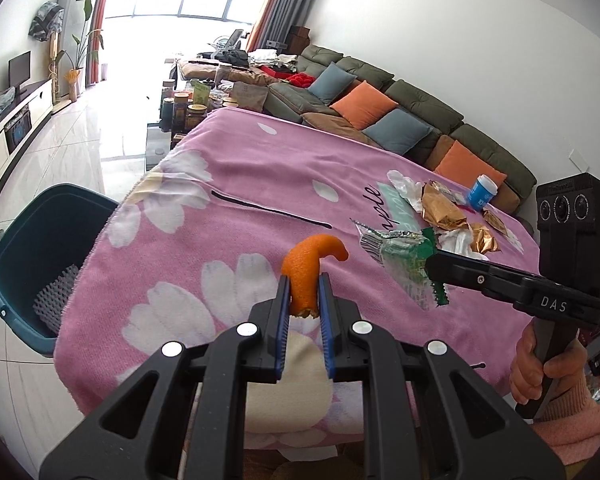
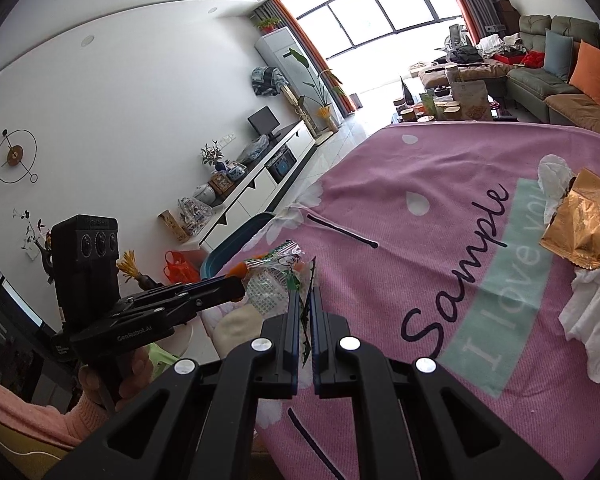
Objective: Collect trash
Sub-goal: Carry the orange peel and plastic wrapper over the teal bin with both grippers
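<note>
Seen from the left wrist: left gripper [image 1: 304,294] pinching an orange peel [image 1: 309,268] between its blue pads, long axis running straight out along the fingers with the curled tip hooking to the right. Teal bin [image 1: 32,236] down and to the left, beyond the edge of the pink cloth [image 1: 260,184], mouth open and a white foam net [image 1: 56,296] already inside; so a leftward carry past the cloth edge needed, by judgement. Right gripper [image 1: 434,270] entering from the right, clamped on a crinkled green-and-silver wrapper [image 1: 400,264], farther from the bin than the left. More litter well to the right: gold foil [image 1: 444,210], white tissue [image 1: 404,186], a small blue-and-white tub [image 1: 482,192]. Seen from the right wrist: right gripper [image 2: 306,304] pressed nearly flat on the wrapper [image 2: 272,280], which fans out ahead and to the left. Left gripper [image 2: 236,284] crossing from the left with the peel's orange tip [image 2: 238,268] just showing. Bin rim [image 2: 240,240] beyond both, past the cloth [image 2: 420,216] edge; left hand [image 2: 116,376] plainly on the bin's side, likely first to drop.
</note>
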`<state>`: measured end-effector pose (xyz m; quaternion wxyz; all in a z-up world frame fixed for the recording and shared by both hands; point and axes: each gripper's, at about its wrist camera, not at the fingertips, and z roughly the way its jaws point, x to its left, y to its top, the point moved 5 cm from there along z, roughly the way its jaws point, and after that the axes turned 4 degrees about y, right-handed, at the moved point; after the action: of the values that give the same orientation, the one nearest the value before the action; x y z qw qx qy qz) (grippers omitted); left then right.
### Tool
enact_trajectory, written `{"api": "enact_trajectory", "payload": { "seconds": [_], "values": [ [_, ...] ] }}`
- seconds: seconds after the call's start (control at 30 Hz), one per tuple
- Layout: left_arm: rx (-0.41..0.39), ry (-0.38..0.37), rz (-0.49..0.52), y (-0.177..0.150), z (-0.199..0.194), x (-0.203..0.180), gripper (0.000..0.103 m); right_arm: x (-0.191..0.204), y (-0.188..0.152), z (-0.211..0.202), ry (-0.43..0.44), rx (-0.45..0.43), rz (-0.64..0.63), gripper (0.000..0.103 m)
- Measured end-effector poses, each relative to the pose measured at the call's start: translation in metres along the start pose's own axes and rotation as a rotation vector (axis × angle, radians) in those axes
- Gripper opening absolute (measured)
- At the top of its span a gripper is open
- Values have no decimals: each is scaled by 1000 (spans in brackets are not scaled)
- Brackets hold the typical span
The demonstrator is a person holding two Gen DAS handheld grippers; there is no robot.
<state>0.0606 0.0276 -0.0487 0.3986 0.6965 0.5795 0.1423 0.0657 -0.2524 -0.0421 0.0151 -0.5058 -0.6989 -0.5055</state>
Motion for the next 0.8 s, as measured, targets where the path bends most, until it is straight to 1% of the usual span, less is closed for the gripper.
{"api": "enact_trajectory", "payload": {
  "seconds": [0.3, 0.8],
  "values": [
    [-22, 41, -38, 1, -12, 23, 14, 14, 4, 21, 32, 31, -13, 4],
    [-69, 134, -122, 6, -35, 69, 14, 29, 24, 62, 98, 70, -26, 4]
  ]
}}
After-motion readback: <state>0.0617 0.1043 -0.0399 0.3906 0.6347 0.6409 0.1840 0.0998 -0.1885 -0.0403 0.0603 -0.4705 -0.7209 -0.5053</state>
